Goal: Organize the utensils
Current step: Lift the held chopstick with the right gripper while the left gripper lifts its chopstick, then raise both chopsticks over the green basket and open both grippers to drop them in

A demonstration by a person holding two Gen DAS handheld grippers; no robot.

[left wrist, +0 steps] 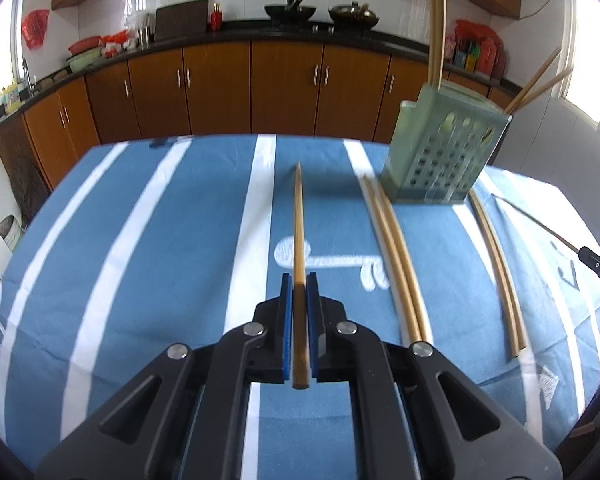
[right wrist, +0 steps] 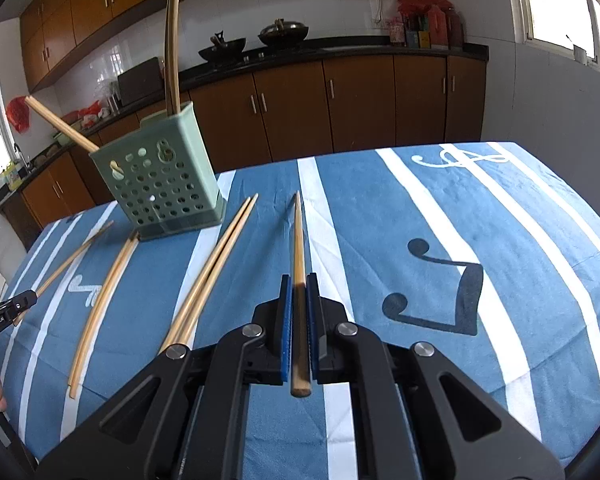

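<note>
Left wrist: chopstick (left wrist: 299, 240) clamped lengthwise in, seemingly, left tool (left wrist: 299, 280)

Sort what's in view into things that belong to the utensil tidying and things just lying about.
Part of the job: left gripper shut on a chopstick; right gripper shut on another chopstick; loose chopsticks on the tablecloth; green holder.

Just lying about: woks, cutting board, red bags.

Bright window glare, fisheye edges, slight blur
</note>
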